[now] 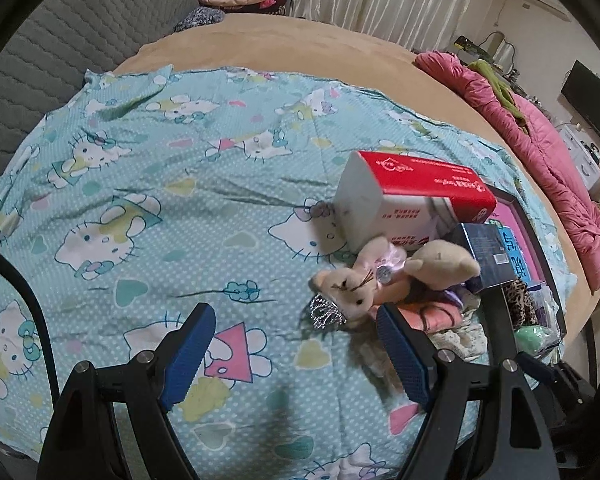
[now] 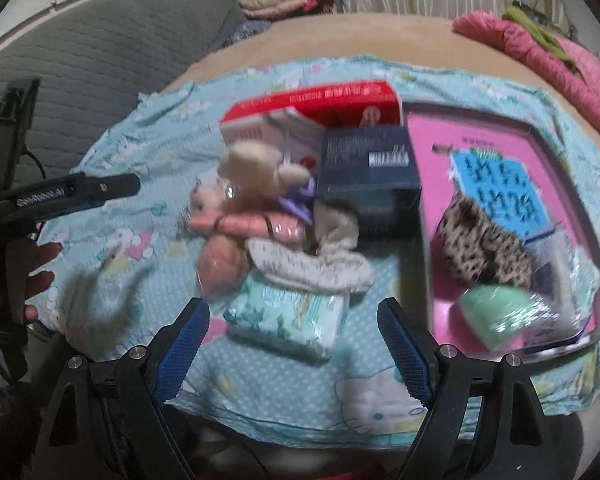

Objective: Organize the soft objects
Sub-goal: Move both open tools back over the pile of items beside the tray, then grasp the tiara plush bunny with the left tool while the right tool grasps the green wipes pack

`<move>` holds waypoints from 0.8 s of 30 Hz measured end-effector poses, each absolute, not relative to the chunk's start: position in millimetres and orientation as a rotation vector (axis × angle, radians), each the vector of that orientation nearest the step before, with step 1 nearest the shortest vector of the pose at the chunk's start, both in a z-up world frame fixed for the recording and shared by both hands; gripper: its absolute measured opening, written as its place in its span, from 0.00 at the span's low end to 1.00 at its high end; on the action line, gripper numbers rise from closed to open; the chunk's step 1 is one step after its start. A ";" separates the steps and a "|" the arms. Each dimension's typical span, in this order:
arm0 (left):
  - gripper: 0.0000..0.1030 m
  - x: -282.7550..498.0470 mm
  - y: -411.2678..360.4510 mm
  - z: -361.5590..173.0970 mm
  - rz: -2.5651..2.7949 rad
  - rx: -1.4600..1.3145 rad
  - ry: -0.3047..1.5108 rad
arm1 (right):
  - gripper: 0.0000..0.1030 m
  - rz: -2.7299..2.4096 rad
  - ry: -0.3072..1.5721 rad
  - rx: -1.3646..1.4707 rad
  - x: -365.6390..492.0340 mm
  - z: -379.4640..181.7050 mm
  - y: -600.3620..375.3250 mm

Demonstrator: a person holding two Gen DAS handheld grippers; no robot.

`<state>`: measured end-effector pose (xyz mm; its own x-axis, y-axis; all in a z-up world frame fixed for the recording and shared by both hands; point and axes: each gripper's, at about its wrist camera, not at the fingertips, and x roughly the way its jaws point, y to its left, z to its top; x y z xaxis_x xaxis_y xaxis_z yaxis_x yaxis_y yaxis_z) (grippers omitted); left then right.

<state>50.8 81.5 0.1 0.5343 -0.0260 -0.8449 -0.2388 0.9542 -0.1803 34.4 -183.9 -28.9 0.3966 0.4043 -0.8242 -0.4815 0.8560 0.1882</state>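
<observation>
A beige plush bunny (image 1: 354, 282) with a silver crown lies on the turquoise cat-print cloth (image 1: 160, 184), beside a beige plush bear (image 1: 444, 260). My left gripper (image 1: 296, 344) hangs open over the cloth, its right finger close to the bunny, nothing between the pads. In the right wrist view my right gripper (image 2: 294, 336) is open above a teal tissue pack (image 2: 288, 316). Behind it lie a white patterned sock roll (image 2: 312, 268), a pink wrapped bundle (image 2: 244, 224) and the plush toys (image 2: 256, 176). The view is blurred.
A red-and-white tissue box (image 1: 412, 196) and a dark blue box (image 2: 368, 168) stand behind the toys. A pink tray (image 2: 512, 152) at right holds a leopard-print cloth (image 2: 488, 248), a green item (image 2: 496, 312) and a blue pack. The left gripper's body (image 2: 16, 208) and a hand show at left.
</observation>
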 end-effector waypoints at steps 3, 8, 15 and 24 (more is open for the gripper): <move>0.80 51.6 81.9 -3.3 0.122 -0.296 1.007 | 0.84 0.557 1.046 -0.089 36.6 -39.1 -179.9; 0.80 55.8 82.0 -10.5 0.115 -0.302 1.019 | 0.84 0.553 1.080 -0.070 40.9 -49.3 -176.4; 0.80 70.2 77.8 -21.1 0.094 -0.311 1.035 | 0.84 0.556 1.103 -0.083 45.0 -63.0 -162.8; 0.80 102.8 72.9 -43.7 0.047 -0.341 1.076 | 0.88 0.548 1.100 -0.127 50.5 -73.0 -152.7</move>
<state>102.8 72.9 -43.7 0.4793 -0.1267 -0.8684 -0.2024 0.9469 -0.2499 50.5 -152.7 -73.0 0.3360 0.3571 -0.8715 -0.4804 0.8609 0.1676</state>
